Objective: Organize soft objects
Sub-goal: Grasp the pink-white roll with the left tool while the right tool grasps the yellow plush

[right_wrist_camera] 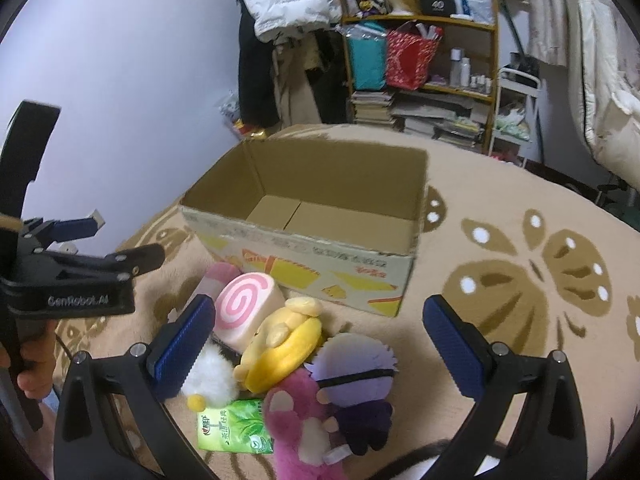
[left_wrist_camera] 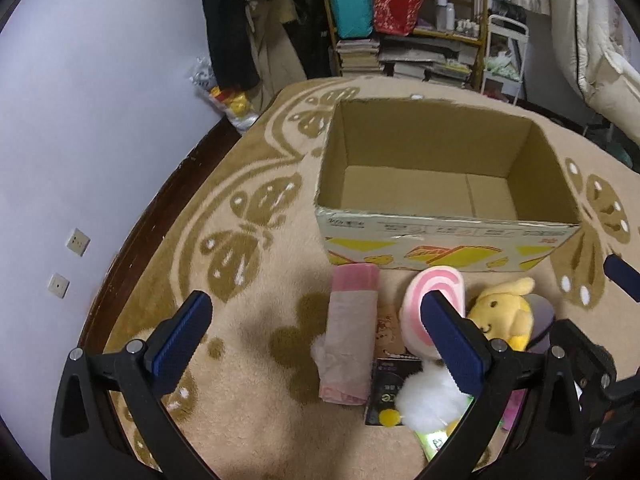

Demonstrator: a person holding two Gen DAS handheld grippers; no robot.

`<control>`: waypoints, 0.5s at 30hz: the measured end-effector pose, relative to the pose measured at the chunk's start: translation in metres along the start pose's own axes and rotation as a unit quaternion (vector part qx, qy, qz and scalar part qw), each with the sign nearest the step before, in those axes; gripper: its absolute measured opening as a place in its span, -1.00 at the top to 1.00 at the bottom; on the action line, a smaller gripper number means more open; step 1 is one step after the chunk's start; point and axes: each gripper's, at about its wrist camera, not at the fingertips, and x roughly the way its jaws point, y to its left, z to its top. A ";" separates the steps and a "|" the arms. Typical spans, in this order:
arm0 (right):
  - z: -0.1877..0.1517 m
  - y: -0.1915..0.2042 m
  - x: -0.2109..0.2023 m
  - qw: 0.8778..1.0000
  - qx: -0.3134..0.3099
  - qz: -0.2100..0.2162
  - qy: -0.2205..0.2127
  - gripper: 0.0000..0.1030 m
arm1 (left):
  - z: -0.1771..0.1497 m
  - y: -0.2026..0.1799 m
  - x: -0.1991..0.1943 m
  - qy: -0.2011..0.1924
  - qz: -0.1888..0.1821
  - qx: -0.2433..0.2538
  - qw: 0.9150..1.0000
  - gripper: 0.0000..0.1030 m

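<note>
An open, empty cardboard box (left_wrist_camera: 448,236) (right_wrist_camera: 304,248) stands on the blanket. In front of it lies a pile of soft toys: a pink swirl roll cushion (right_wrist_camera: 244,308) (left_wrist_camera: 412,300), a yellow plush (right_wrist_camera: 280,344) (left_wrist_camera: 500,312), a white fluffy plush (right_wrist_camera: 210,380) (left_wrist_camera: 428,400), a pink bear plush (right_wrist_camera: 296,428) and a purple-haired doll (right_wrist_camera: 356,384). A pink rolled packet (left_wrist_camera: 350,332) lies left of the pile. My left gripper (left_wrist_camera: 320,340) is open and empty above the packet. My right gripper (right_wrist_camera: 320,344) is open and empty above the pile.
A green drink carton (right_wrist_camera: 234,426) and a dark flat packet (left_wrist_camera: 390,388) lie among the toys. The beige butterfly-patterned blanket (right_wrist_camera: 520,280) covers the surface. A cluttered shelf (right_wrist_camera: 424,76) and hanging clothes stand behind. The wall (left_wrist_camera: 80,120) is at left.
</note>
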 end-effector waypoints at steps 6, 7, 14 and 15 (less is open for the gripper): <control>-0.003 0.003 0.027 0.999 -0.013 0.016 0.031 -0.94 | -0.003 0.004 0.026 0.039 0.003 -0.008 0.999 -1.00; -0.005 0.003 0.033 0.999 -0.013 0.019 0.038 -0.93 | -0.004 0.004 0.032 0.049 0.010 -0.008 0.999 -1.00; -0.014 0.002 0.058 0.997 -0.012 0.038 0.068 -0.57 | -0.012 0.012 0.067 0.107 0.019 -0.027 0.994 -1.00; -0.015 0.001 0.060 0.997 -0.010 0.040 0.071 -0.53 | -0.012 0.011 0.070 0.110 0.017 -0.028 0.993 -1.00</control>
